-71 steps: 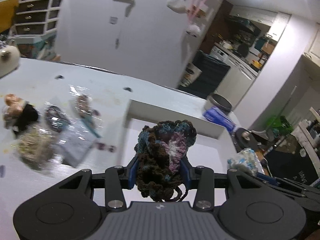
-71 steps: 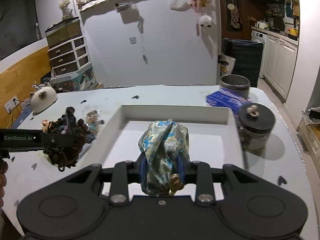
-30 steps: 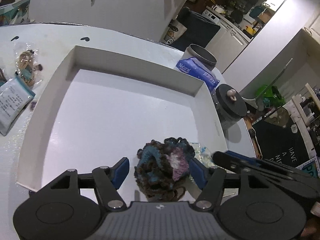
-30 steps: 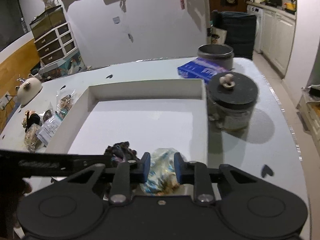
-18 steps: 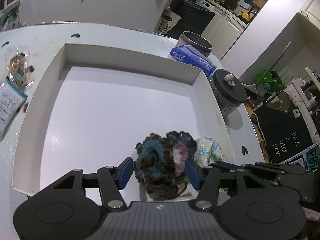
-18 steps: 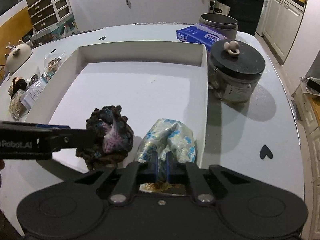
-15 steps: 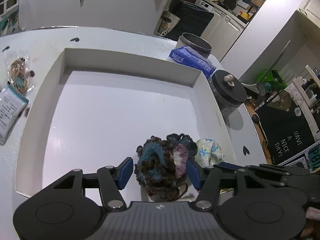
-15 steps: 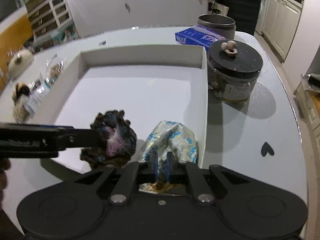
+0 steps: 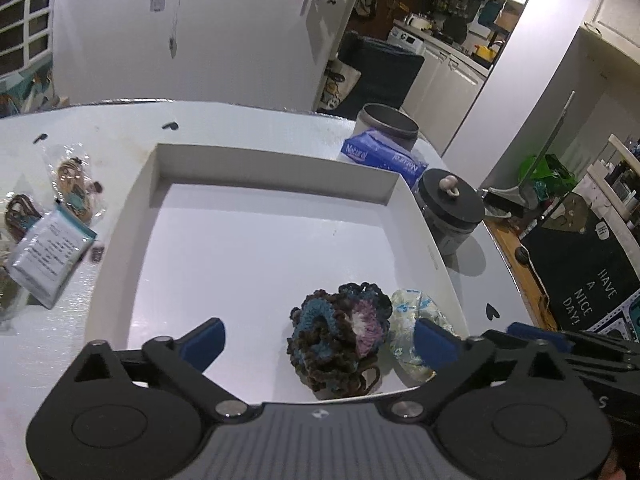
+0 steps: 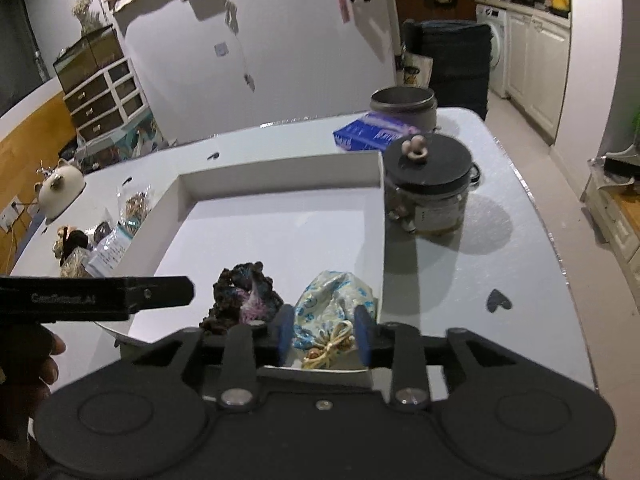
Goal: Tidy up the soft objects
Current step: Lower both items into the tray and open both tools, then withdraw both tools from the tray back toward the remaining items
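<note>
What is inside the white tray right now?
In the tray: a crocheted scrunchie and a floral pouch, side by side at its near right corner. The near edge is hidden by the grippers.

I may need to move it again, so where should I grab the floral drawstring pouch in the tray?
Probably grip the floral pouch at its gathered neck by the gold cord knot, coming from the tray's near edge: the neck is narrowest and points that way, with the crochet scrunchie close alongside.

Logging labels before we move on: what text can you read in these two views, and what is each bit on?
"Natural": blue tissue pack, printed at both ends.
"HAVE A NICE DAY!": dark floor mat.
Side of left gripper: a brand line, too blurred to read.
White packet beside the tray: print too small.
Jar label: unreadable.
</note>
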The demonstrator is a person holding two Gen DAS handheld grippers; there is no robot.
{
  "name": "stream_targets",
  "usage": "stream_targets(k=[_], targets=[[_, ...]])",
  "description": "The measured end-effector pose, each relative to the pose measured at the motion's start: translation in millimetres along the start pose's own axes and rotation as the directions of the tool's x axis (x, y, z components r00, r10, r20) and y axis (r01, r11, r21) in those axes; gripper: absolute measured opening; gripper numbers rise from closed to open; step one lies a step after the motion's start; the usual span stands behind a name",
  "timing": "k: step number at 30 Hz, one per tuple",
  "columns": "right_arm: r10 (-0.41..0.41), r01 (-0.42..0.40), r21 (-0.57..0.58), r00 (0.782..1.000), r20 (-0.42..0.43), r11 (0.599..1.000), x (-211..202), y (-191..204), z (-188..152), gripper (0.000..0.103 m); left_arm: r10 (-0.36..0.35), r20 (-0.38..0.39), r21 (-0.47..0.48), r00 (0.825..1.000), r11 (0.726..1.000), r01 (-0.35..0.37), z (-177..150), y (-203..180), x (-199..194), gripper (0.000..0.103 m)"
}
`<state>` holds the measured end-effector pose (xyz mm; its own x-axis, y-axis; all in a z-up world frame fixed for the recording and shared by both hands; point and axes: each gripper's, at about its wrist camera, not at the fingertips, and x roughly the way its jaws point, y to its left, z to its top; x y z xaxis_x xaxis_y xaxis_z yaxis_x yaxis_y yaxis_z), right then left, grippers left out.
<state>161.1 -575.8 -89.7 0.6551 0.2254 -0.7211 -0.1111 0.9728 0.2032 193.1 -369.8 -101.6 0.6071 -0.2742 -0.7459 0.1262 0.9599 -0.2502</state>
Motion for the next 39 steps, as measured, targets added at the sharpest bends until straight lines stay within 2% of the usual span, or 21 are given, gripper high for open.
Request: stream_targets(k=[5,8,12,14,15,18,30,39], targets=[[-0.025,0.025,0.009,0.998,0.05,1.0,-15.3,-0.8,-6.0,0.066,0.022,0.02,0.003,1.0,1.0,-0.022,-6.6,1.9,-14.2,0.103],[-0.032,0.032,0.003,0.997,0.074,0.999,-23.0,-0.1,-10.1,0.077,0.038,0.027,0.001,0.999,0.999,-0.038,-11.8,4.1,-21.7,0.103],[-0.033,0.032,0.008,0.994,0.103,0.999,-31.2,-0.5,-15.4,0.086,0.052,0.044,-0.007,0.998,0.999,-0.051,-19.7,7.2,-31.7,0.103],[-0.037,0.036,0.006,0.992,0.124,0.999,-36.1,-0.5,-18.1,0.097,0.053,0.053,-0.008,0.997,0.999,-0.052,-23.0,8.0,-35.8,0.103],[-0.041,0.041,0.004,0.99,0.135,0.999,-38.3,-0.4,-19.1,0.099,0.052,0.058,-0.009,0.997,0.999,-0.051,-24.6,8.1,-37.8,0.103],[-0.049,0.05,-0.003,0.985,0.166,0.999,-44.8,0.5,-22.1,0.103,0.048,0.074,-0.001,0.996,0.999,-0.049,-29.7,7.3,-43.4,0.103],[-0.085,0.087,-0.001,0.97,0.228,0.996,-60.9,4.8,-34.7,0.103,0.047,0.172,0.024,0.984,0.998,-0.052,-38.3,12.4,-68.0,0.103],[-0.129,0.129,0.017,0.958,0.256,0.992,-62.6,20.5,-37.2,0.103,0.067,0.21,0.05,0.975,0.996,-0.079,-38.4,40.4,-85.8,0.103]])
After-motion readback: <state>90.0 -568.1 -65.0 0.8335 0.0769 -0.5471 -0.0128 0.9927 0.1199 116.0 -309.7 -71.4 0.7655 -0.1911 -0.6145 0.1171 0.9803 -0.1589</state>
